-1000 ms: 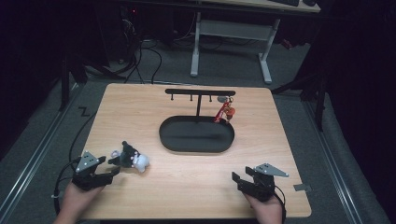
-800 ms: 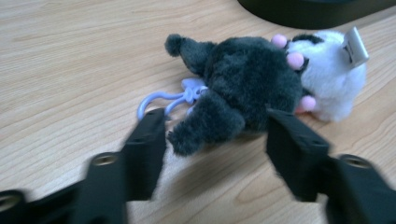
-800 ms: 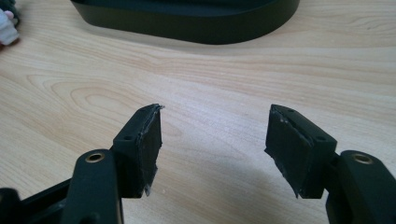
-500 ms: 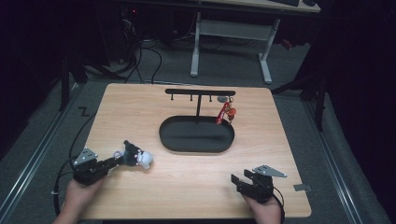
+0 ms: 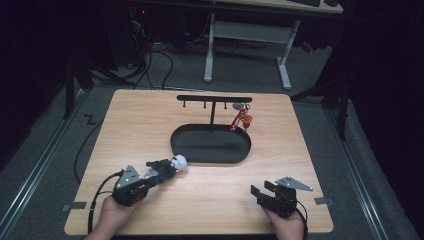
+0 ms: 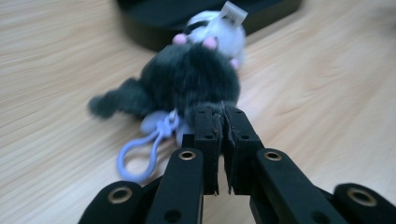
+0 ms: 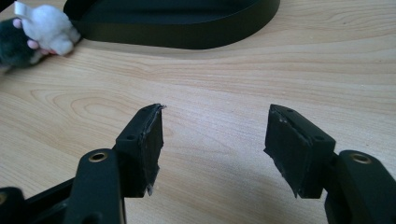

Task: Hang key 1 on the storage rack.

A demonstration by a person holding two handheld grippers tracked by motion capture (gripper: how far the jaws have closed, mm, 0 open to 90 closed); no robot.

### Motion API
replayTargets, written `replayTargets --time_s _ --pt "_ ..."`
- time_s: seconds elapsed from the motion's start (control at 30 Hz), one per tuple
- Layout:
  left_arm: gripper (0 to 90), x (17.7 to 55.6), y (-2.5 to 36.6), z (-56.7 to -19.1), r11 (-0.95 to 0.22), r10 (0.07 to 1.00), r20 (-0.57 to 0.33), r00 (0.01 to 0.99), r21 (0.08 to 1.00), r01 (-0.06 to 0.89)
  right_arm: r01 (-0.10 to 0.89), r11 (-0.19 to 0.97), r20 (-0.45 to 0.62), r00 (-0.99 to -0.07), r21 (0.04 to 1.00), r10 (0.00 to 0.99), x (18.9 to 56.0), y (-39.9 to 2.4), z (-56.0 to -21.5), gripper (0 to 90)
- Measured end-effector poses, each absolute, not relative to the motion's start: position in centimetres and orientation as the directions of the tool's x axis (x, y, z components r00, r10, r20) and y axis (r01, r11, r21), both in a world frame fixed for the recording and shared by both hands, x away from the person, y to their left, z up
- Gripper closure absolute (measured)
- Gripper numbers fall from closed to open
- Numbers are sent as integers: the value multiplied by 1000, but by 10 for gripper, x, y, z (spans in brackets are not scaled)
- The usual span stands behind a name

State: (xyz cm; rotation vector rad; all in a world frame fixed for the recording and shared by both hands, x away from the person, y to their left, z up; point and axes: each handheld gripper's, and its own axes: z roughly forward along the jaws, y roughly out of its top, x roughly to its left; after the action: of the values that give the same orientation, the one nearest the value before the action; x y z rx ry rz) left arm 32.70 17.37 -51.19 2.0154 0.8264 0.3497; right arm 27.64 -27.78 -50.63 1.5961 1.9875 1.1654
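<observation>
Plush keychain (image 6: 189, 81), a dark furry toy with a white head and a pale blue clip loop (image 6: 140, 151), lies on the table (image 5: 150, 125) just beside the near left rim of the black oval tray (image 5: 240, 152). The left gripper (image 6: 217, 116) has its jaws pressed together on a tuft of the toy's dark fur, having just closed, while the right gripper (image 7: 215, 144) rests near the table's front edge with its jaws spread and nothing between them.

The hold looks thin, a pinch of fur and not the body, so a slow lift would likely suit better than a quick pull. If the toy is meant for the hook rack (image 5: 215, 98) behind the tray, the clip loop needs to hang free and face the hooks. A red keychain (image 5: 240, 120) already hangs at the rack's right end; the hooks to its left look open. Room over the tray is clear, and the toy lies well inside the table's edges.
</observation>
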Motion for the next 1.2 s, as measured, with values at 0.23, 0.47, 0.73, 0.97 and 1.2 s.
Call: replayTargets --time_s 0.23,0.47,0.73,0.97,1.2 --pt "852 310 104 -509 -401 567 -72 821 846 351 648 18 242 -311 762 919 275 -281 -505 378" --pt "853 299 39 -511 -434 446 -88 891 849 301 638 5 251 -309 770 917 272 -287 -503 380" --pt "852 290 7 -513 -467 357 -85 930 846 257 639 -11 263 -300 769 917 271 -291 -503 381" --pt "845 295 16 -515 -463 389 -78 918 845 268 637 -19 265 -294 770 918 270 -292 -503 381" --pt "841 303 32 -517 -456 436 -71 897 842 288 640 -20 266 -291 768 919 271 -290 -503 381"
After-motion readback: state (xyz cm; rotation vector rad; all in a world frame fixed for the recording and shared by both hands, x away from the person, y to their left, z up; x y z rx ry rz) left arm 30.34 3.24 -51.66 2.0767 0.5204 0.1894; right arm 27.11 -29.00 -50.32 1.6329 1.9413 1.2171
